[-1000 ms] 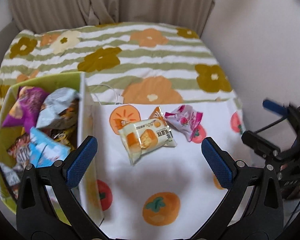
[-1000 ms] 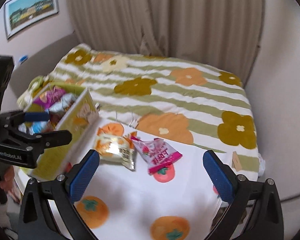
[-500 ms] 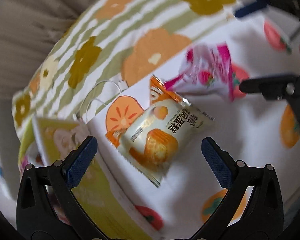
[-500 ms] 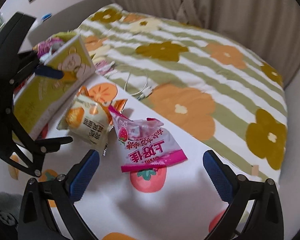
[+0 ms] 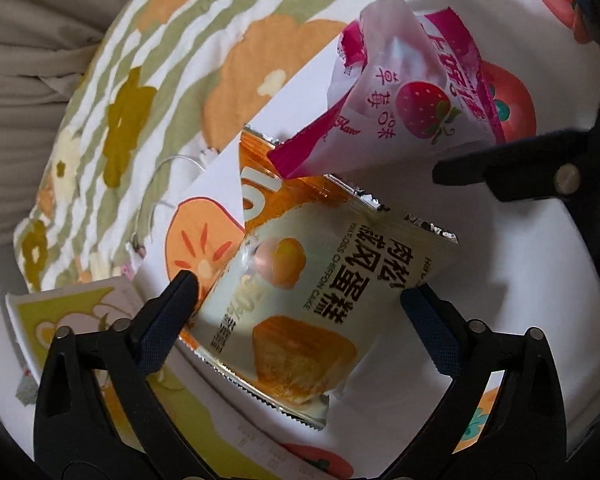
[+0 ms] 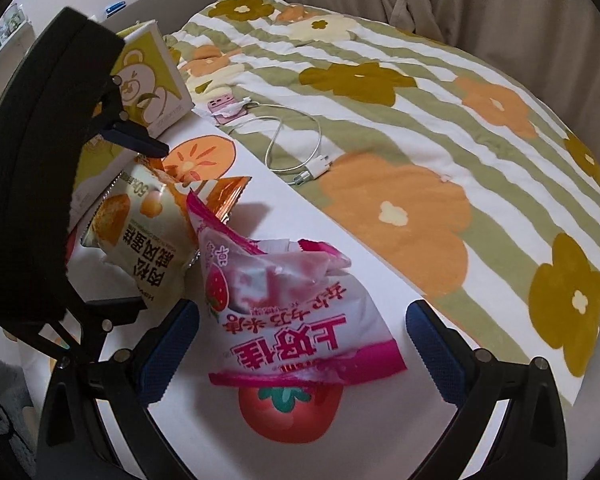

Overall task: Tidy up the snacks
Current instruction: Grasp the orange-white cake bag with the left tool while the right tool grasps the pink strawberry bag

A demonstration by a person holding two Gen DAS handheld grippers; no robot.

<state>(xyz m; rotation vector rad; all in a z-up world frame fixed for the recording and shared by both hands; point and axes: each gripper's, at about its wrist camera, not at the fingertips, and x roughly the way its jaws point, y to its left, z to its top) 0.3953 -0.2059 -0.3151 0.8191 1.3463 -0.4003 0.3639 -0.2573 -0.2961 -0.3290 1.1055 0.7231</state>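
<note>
A cream and orange cake packet (image 5: 300, 300) lies on the white fruit-print table (image 5: 500, 272). My left gripper (image 5: 300, 296) is open, with its jaws on either side of the packet. A pink strawberry snack packet (image 6: 296, 320) lies just right of it, also seen in the left wrist view (image 5: 412, 92). My right gripper (image 6: 300, 324) is open around the pink packet. The cake packet shows in the right wrist view (image 6: 140, 224) with the left gripper's fingers (image 6: 140, 140) beside it.
A yellow-green bear-print snack box (image 6: 148, 76) stands at the table's left end, its wall low in the left wrist view (image 5: 80, 320). Behind the table is a bed with a flowered quilt (image 6: 400, 92), a white charger cable (image 6: 296, 148) and a pink phone (image 6: 226, 108).
Both grippers have moved down and forward onto the packets. The left now straddles the cake packet, the right the pink packet. Both stay open.
</note>
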